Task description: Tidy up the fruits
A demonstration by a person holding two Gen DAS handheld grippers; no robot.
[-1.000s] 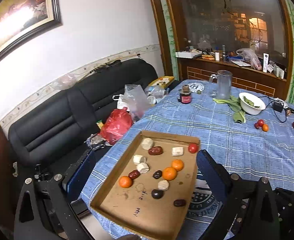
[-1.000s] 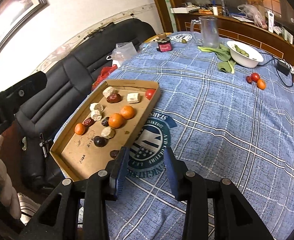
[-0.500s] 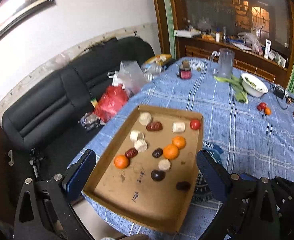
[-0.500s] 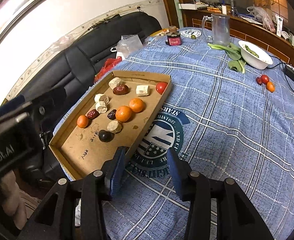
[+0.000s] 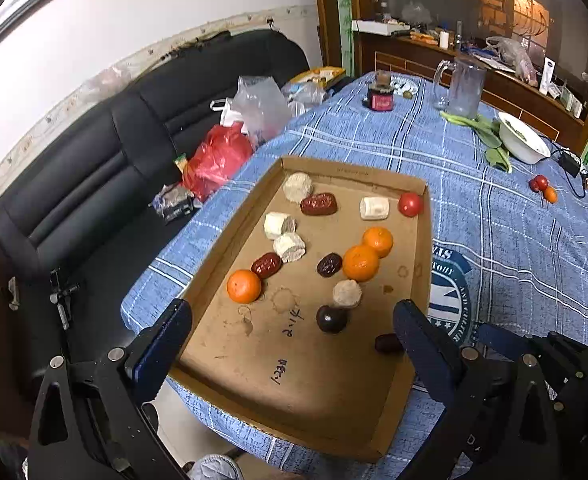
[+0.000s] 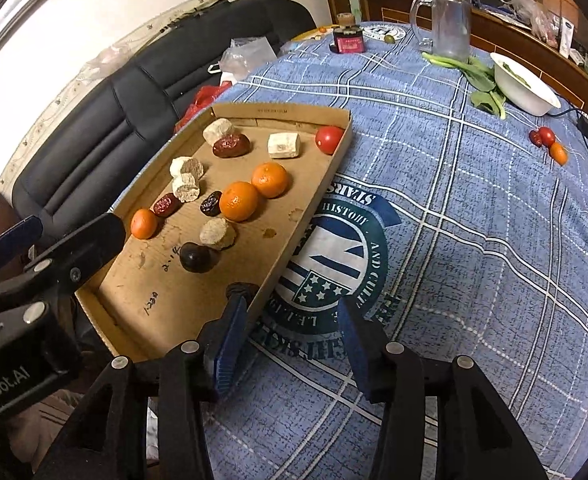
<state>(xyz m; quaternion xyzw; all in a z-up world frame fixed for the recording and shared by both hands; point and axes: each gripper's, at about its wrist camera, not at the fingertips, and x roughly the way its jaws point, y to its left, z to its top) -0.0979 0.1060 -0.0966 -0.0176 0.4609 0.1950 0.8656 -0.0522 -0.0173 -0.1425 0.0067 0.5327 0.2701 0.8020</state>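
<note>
Left wrist view: blue plaid tablecloth, black sofa beside.

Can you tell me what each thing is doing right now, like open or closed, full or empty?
left gripper: open, holding nothing, over the tray
right gripper: open, holding nothing
cardboard tray: flat on the table, fruit scattered in it
red tomato: loose in the tray's far corner
glass pitcher: upright, looks empty
white bowl: upright, greens inside
dark jar: upright, capped
</note>
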